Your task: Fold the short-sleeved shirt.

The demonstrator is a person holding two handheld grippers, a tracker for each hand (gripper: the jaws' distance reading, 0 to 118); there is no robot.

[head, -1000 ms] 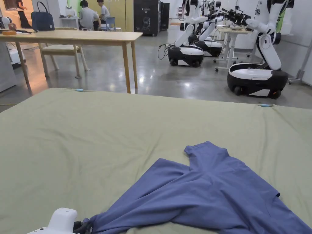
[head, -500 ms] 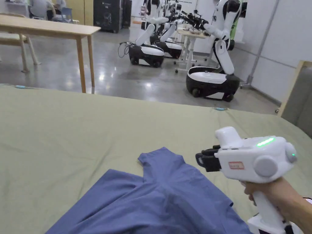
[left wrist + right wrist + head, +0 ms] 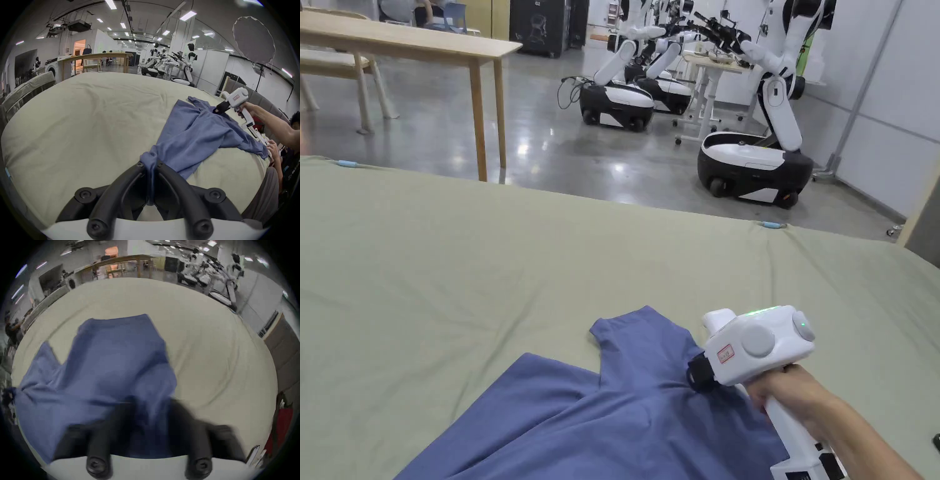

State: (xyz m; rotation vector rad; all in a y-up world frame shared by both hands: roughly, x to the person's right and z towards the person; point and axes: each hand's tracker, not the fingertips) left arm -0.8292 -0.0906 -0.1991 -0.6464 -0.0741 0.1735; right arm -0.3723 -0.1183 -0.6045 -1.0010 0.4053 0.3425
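Lying crumpled on the green-covered table (image 3: 456, 262), the blue shirt (image 3: 625, 425) occupies the near part of the head view, with one short sleeve (image 3: 634, 340) pointing toward the far edge. The right claw (image 3: 695, 378) is at the shirt's right side, just behind that sleeve, with its black tip down against the fabric; the white body hides the jaws here, so their gap cannot be read. A hand (image 3: 784, 390) grips the handle. Beyond the table stand a wooden table (image 3: 412, 47) and several white robots (image 3: 756, 156) on a grey floor. In the left gripper view, the left claw (image 3: 150, 165) is closed on a bunched corner of the shirt (image 3: 194, 139), with cloth pinched between both jaws and running down the gap between them. The shirt spreads from that corner across the table cover (image 3: 81, 121) toward the right claw (image 3: 216, 110), whose dark tip touches the fabric near the far sleeve. In the right gripper view, the picture is blurred; the shirt (image 3: 105, 369) lies ahead and to the left on the table cover (image 3: 211, 353). The right claw (image 3: 149, 407) has its jaws apart, with blue cloth lying between them; whether the jaws press on it cannot be told.
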